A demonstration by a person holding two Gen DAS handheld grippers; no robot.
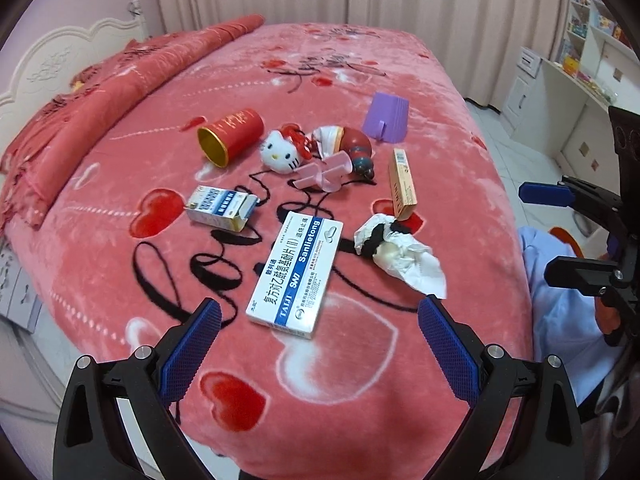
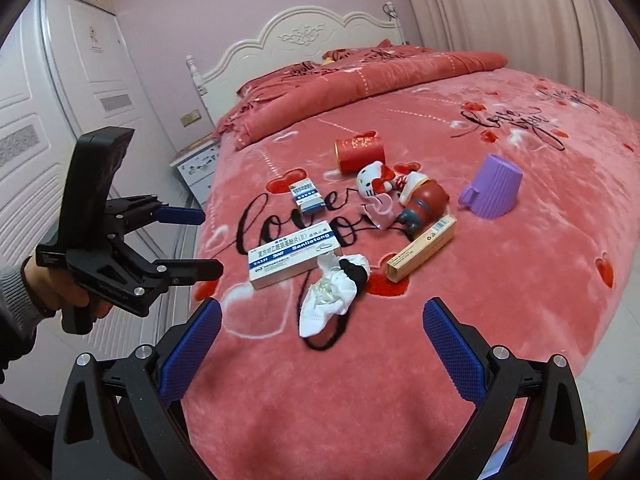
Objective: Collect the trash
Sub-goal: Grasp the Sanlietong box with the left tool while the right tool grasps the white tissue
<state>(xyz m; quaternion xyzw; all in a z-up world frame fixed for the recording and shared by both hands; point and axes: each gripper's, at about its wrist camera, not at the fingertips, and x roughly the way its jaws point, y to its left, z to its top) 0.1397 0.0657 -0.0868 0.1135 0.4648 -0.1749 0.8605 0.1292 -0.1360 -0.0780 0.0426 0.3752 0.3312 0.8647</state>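
Nearest, both tongs hang wide open and empty above the pink blanket (image 1: pixel 360 380): left gripper (image 1: pixel 320 340), right gripper (image 2: pixel 322 336). Just beyond lie a crumpled tissue (image 2: pixel 330 292) and a white medicine box (image 1: pixel 296 276). Farther off sit a small opened box (image 1: pixel 220 208), tan carton (image 1: pixel 402 184), plush toy (image 1: pixel 280 150), red can (image 1: pixel 230 136) and purple cup (image 1: pixel 386 116).
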